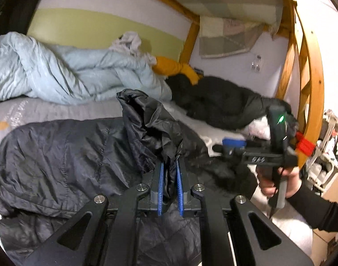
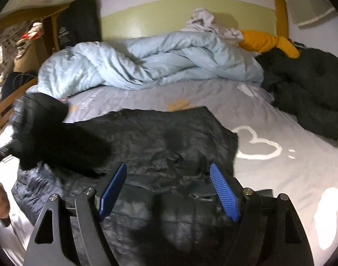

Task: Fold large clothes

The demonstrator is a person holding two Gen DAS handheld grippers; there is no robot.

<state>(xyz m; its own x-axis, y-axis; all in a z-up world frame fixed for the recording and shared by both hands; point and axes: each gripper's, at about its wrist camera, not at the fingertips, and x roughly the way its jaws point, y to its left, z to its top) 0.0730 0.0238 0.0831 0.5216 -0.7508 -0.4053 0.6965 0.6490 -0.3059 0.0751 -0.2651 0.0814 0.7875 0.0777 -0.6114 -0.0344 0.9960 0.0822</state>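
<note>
Left tongs [image 1: 170, 173] pinching upright black jacket [image 2: 146, 146] fold, right tongs [image 2: 169, 190] spread above it

Both views are lit dimly and unevenly, with warm indoor light. Strong barrel distortion is seen at the edges, where the wooden bed frame [image 1: 311, 71] is bent into curves and black vignetting fills the corners. A blown-out white patch is seen on the grey sheet [image 2: 268, 115] at the lower right of the right wrist view. Motion blur smears the black fabric at the left of that view, and the dark jacket [image 2: 160, 137] is rendered soft and noisy, with detail lost in shadow.
</note>
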